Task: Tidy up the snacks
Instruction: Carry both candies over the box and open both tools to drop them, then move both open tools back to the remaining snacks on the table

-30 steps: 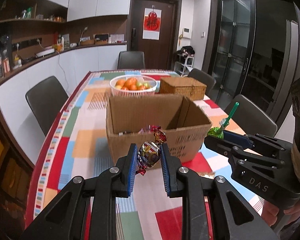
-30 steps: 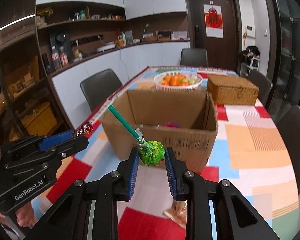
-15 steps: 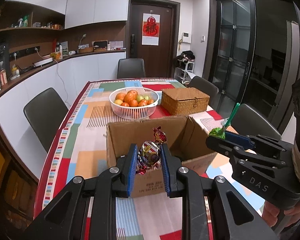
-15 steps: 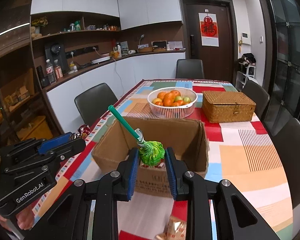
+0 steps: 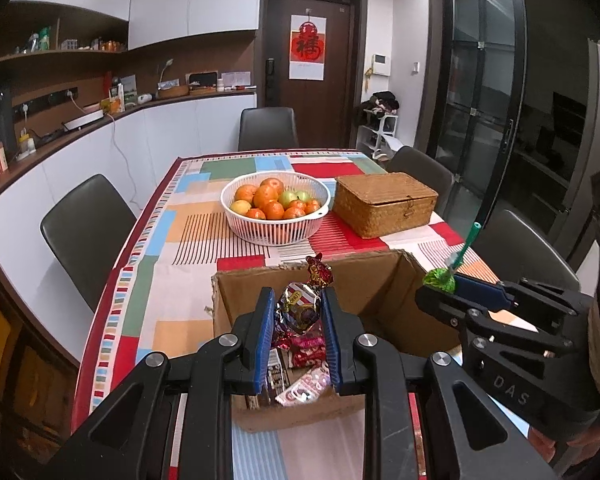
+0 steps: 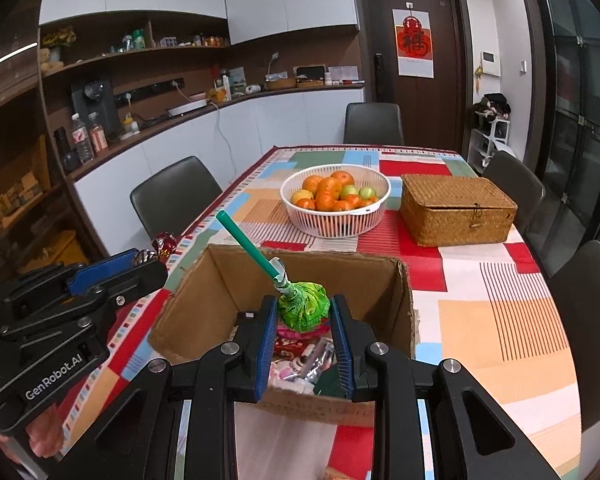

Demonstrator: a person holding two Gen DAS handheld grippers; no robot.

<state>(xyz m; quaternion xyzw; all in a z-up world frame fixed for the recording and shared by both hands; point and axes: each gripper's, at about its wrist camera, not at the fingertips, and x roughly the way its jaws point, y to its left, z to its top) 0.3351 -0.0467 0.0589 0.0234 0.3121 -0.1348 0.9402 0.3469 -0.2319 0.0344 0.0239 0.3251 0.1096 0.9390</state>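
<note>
My left gripper (image 5: 298,312) is shut on a foil-wrapped candy (image 5: 300,308) and holds it above the open cardboard box (image 5: 384,284). My right gripper (image 6: 303,314) is shut on a green-wrapped lollipop (image 6: 302,306) with a green stick, also above the box (image 6: 228,276). Several wrapped snacks (image 6: 304,356) lie on the box floor. The right gripper shows at the right of the left wrist view (image 5: 440,282); the left gripper shows at the left of the right wrist view (image 6: 148,258).
A white basket of oranges (image 5: 276,236) and a closed wicker box (image 5: 384,204) stand beyond the cardboard box on the patchwork tablecloth (image 5: 164,280). Dark chairs (image 5: 84,232) surround the table. A snack packet (image 6: 336,472) lies on the cloth near me.
Both grippers have risen and moved forward with their sweets, from in front of the box's near wall to above its opening. The box interior has come into view.
</note>
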